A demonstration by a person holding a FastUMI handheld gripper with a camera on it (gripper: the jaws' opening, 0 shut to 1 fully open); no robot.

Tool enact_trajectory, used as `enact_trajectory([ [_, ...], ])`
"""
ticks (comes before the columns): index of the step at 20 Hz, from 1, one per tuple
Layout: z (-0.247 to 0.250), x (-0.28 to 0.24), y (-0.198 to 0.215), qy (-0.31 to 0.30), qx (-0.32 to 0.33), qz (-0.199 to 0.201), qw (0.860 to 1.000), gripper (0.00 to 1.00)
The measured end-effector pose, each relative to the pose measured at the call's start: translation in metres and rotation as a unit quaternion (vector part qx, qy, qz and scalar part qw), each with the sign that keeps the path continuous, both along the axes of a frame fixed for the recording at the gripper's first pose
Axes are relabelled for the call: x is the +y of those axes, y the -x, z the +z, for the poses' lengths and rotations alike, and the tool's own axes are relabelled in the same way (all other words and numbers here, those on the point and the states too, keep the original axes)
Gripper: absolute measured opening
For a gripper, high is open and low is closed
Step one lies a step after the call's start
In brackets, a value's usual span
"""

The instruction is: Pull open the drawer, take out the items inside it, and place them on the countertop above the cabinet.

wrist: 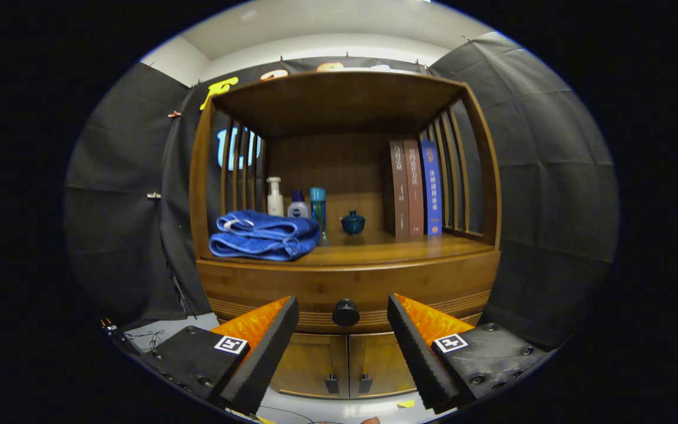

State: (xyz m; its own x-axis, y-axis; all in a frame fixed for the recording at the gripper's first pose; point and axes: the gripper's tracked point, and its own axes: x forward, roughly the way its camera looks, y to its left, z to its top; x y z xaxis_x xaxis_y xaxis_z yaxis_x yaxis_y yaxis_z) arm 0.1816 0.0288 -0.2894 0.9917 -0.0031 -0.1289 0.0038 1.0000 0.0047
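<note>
A wooden cabinet stands ahead of me, and its drawer (292, 288) is closed. The drawer's round dark knob (345, 312) lies straight ahead, level with my fingertips and centred in the gap between them, a short way beyond. My gripper (344, 306) is open, with nothing between its fingers. The countertop (398, 247) above the drawer is a wooden shelf inside an open frame. Whatever is inside the drawer is hidden.
On the countertop lie a folded blue towel (263, 235) at the left, a white pump bottle (275, 197), a small blue-capped bottle (298, 206), a teal bottle (318, 212), a small dark lidded cup (352, 222) and three upright books (414, 188). Two cabinet doors (348, 365) sit under the drawer.
</note>
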Motion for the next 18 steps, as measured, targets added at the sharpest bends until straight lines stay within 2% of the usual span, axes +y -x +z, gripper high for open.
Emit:
enact_trajectory([
  [5,-0.04,-0.003,-0.049,-0.001,0.033,-0.008,0.999,0.98],
  [7,-0.052,-0.002,-0.066,-0.001,0.042,-0.009,0.999,0.91],
  [10,-0.077,-0.005,-0.081,0.0,0.068,-0.017,0.998,0.63],
  [15,-0.074,-0.004,-0.082,0.001,0.044,-0.019,0.999,0.38],
  [16,-0.069,-0.004,-0.078,0.003,0.046,-0.019,0.999,0.3],
  [18,-0.072,-0.003,-0.082,0.003,0.052,-0.013,0.999,0.3],
])
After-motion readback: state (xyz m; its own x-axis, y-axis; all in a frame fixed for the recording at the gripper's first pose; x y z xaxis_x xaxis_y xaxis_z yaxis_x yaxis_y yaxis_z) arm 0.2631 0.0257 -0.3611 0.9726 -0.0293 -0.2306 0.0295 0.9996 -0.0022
